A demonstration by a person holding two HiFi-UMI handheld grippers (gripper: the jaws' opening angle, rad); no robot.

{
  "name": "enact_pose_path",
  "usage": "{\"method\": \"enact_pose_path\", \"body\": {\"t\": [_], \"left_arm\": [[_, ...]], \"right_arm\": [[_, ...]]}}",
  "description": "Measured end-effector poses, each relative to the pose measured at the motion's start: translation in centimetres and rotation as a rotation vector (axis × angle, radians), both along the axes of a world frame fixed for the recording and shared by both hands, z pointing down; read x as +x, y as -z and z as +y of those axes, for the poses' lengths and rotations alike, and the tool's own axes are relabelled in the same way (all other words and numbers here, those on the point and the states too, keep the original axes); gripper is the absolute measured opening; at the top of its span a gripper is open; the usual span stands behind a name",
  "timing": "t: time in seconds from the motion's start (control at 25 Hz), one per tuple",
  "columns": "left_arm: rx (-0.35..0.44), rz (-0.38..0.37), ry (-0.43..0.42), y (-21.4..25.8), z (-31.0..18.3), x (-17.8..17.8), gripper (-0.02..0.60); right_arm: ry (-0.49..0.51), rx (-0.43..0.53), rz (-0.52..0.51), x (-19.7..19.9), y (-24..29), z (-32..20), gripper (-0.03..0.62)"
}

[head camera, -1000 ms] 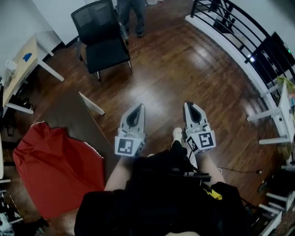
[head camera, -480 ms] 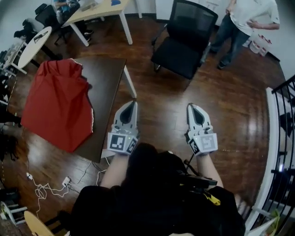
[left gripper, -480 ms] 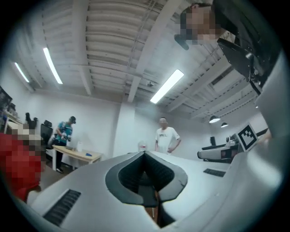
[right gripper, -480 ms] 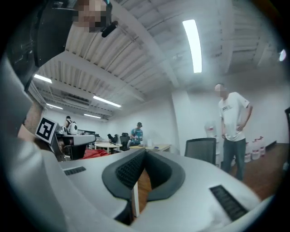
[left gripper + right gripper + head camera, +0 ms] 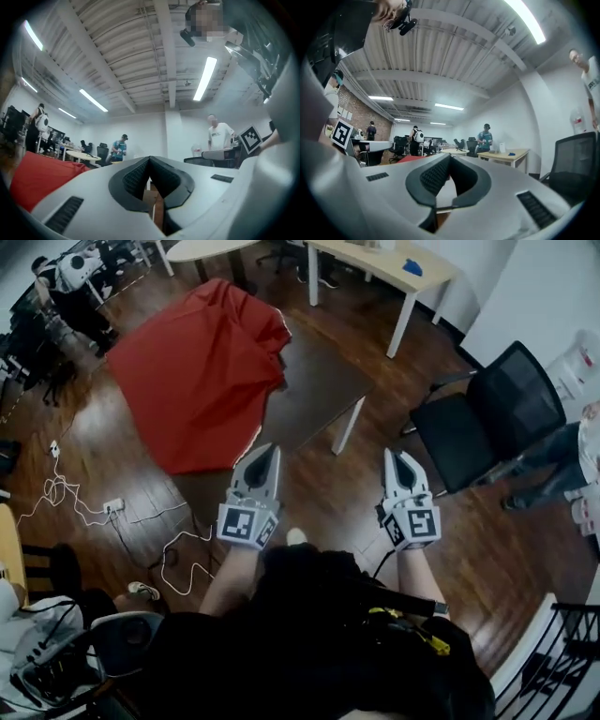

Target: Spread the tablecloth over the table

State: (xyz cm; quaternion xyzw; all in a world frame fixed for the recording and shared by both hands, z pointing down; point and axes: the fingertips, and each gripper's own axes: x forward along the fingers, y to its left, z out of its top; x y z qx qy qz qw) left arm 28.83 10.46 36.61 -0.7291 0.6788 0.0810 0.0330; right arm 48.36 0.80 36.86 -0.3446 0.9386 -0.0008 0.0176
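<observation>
Head view, looking steeply down: a red tablecloth (image 5: 192,371) lies rumpled over the left part of a dark brown table (image 5: 319,381), and the table's right part is bare. Both grippers are held out side by side in front of the person, pointing towards the table. The left gripper (image 5: 271,450) has its jaws together with nothing in them. Its tip appears just beside the cloth's near hem, though no touch can be seen. The right gripper (image 5: 399,457), also closed and empty, is over the wooden floor, well apart from the cloth. A black office chair (image 5: 487,423) stands to its right.

Left gripper view: the left gripper's (image 5: 150,161) jaws meet in a closed point. The red cloth (image 5: 40,178) fills the lower left, ahead and to the side.

Right gripper view: the right gripper's (image 5: 449,159) jaws are pressed together, empty. A sliver of red cloth (image 5: 411,158) shows just left of the tip, further off.
</observation>
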Motion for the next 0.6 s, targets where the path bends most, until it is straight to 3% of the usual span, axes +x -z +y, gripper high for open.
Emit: {"method": "enact_pose_path", "body": {"t": [0.24, 0.44, 0.6], "left_arm": [[-0.051, -0.013, 0.185, -1.4, -0.9, -9.4, 0.002], [-0.106, -0.074, 0.309, -3.7, -1.9, -14.4, 0.002], [-0.180, -0.002, 0.429, -6.5, -1.7, -16.9, 0.002]], "right_arm": [[0.174, -0.006, 0.045, -11.1, -0.7, -4.7, 0.006], [0.310, -0.037, 0.132, -18.7, -3.9, -8.5, 0.006], [0.459, -0.082, 0.193, -25.1, -7.6, -9.8, 0.006]]}}
